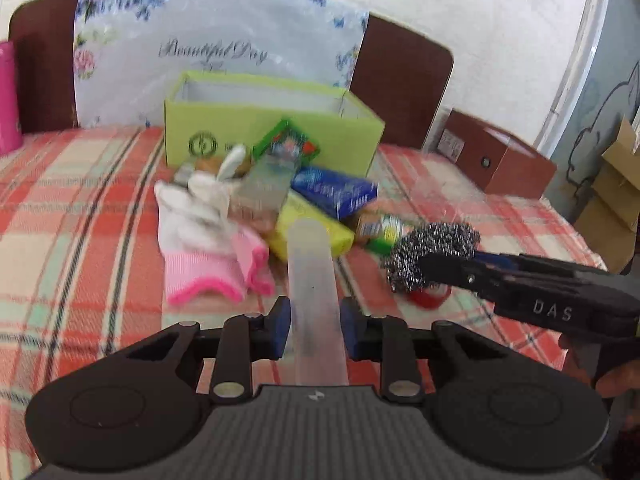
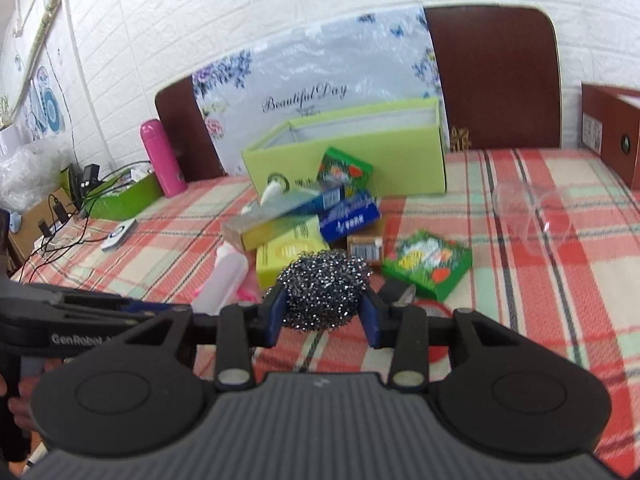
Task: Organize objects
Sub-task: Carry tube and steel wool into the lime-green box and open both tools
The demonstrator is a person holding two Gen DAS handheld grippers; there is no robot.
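My left gripper (image 1: 314, 330) is shut on a translucent white plastic bottle (image 1: 313, 300), held above the checked cloth. The bottle also shows in the right wrist view (image 2: 222, 278). My right gripper (image 2: 323, 314) is shut on a steel wool scourer (image 2: 323, 288); the scourer also shows in the left wrist view (image 1: 434, 252), right of the bottle. An open green box (image 1: 272, 124) stands behind a pile of small boxes (image 1: 334, 192) and white-and-pink gloves (image 1: 200, 240). The green box (image 2: 360, 152) and the pile (image 2: 304, 216) lie ahead of the right gripper.
A green flower-print packet (image 2: 428, 264) and a clear plastic cup (image 2: 528, 216) lie right of the pile. A red tape roll (image 1: 428, 298) lies under the scourer. A pink flask (image 2: 162, 158), cables and a brown box (image 1: 496, 156) sit at the table's sides. A floral board (image 1: 216, 52) leans behind.
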